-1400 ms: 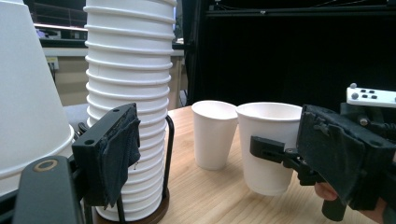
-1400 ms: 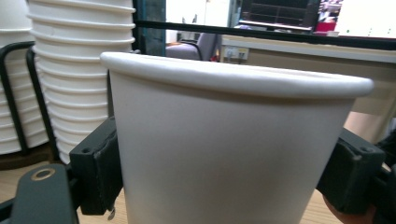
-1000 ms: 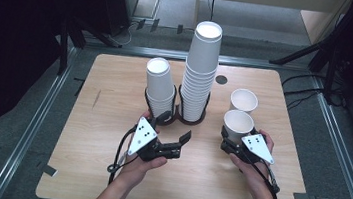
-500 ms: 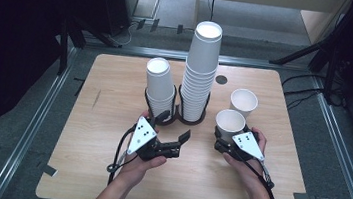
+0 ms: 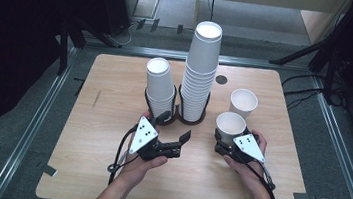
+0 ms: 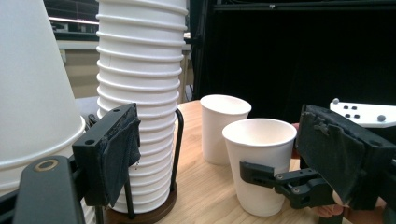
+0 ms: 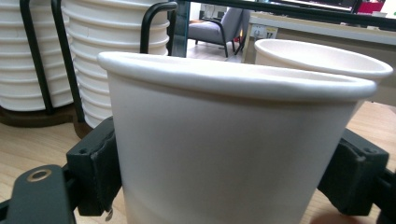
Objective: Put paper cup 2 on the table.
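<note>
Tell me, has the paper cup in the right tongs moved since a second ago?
Yes. The near cup has slid left and nearer the person, away from the far cup that stands fixed; the right tongs, jaws just opening, still flank it.

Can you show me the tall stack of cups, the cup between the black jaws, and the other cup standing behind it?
tall stack of cups [image 5: 200, 77]: high view, middle of the stack's side.
cup between the jaws [image 5: 230, 123]: high view, inside of its open top.
other cup [image 5: 243, 103]: high view, its open top and front wall.
</note>
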Motion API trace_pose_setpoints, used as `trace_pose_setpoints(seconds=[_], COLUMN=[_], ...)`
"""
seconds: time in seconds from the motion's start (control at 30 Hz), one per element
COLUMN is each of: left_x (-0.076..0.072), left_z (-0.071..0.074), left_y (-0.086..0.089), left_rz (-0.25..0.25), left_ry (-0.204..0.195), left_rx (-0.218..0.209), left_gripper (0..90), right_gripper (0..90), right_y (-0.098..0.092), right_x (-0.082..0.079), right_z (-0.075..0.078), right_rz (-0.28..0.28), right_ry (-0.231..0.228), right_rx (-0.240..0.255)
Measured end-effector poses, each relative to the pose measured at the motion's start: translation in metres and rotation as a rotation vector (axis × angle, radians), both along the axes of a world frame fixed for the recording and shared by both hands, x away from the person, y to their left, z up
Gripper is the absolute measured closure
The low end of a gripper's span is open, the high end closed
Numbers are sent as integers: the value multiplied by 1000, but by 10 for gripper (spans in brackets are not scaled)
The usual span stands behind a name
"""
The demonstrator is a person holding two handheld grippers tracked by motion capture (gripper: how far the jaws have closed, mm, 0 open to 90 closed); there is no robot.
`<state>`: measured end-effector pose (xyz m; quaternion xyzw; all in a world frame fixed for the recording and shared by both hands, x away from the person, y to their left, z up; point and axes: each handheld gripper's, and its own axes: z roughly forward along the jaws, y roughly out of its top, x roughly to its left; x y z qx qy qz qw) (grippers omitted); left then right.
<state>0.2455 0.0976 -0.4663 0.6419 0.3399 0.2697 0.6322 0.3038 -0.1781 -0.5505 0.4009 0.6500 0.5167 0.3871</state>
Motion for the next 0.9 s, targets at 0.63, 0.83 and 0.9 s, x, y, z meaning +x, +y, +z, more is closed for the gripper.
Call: trace_pose_setpoints(seconds=[0.63, 0.83, 0.9], left_x=[-7, -20, -23], left_z=[-5, -14, -17], left_y=[36, 61, 67], left_rz=[75, 117, 126], left_ry=[75, 88, 95], left_rx=[41, 56, 56], left_gripper=[140, 139, 137], right_gripper=[135, 130, 128], right_y=[-6, -9, -11], right_x=[-2, -4, -4], right_z=[1, 1, 1], right_rz=[-10, -4, -4], right_ry=[26, 40, 52], right_rx=[31, 38, 45])
